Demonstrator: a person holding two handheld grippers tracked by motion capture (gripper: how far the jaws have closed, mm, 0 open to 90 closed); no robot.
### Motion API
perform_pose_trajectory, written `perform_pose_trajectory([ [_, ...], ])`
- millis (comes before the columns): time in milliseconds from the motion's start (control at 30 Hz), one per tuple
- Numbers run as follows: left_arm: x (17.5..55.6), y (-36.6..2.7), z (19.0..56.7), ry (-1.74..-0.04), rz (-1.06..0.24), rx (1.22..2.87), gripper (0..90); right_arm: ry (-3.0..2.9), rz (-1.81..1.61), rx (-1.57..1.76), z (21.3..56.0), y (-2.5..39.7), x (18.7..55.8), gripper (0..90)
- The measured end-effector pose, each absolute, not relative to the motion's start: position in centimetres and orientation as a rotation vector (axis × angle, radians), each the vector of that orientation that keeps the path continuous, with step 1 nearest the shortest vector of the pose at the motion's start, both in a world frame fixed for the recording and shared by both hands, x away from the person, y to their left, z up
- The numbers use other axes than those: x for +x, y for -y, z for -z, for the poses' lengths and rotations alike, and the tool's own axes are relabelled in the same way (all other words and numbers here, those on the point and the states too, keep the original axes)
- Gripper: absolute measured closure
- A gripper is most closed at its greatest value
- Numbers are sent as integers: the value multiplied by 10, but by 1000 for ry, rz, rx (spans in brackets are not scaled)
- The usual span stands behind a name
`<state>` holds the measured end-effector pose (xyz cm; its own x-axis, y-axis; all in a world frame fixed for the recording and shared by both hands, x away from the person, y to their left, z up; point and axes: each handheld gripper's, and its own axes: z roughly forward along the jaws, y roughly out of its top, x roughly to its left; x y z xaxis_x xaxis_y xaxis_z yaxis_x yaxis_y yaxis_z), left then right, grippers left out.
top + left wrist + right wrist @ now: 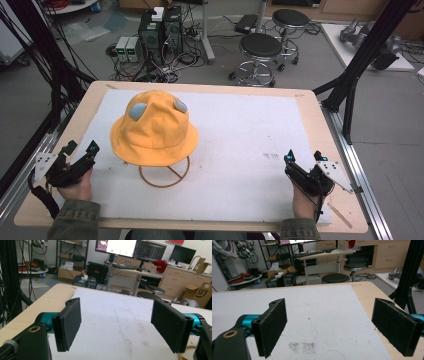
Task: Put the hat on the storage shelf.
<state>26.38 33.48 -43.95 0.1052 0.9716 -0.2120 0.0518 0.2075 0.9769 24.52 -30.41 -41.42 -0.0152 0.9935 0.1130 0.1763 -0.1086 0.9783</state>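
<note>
At the table's near left edge the left gripper [80, 152] rests low over the white mat [240, 150], jaws spread wide with nothing between them. Just right of it, the yellow bucket hat [154, 131] sits on a wire stand [165, 173] (two grey patches on its crown). Well apart, at the near right, the right gripper [303, 156] is likewise spread and empty
</note>
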Motion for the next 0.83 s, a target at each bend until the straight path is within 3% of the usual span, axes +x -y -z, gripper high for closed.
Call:
perform_pose_trajectory([
  [833,266,-335,440,-1251,-950,1135,245,-1303,-1210,1391,417,302,246,118],
])
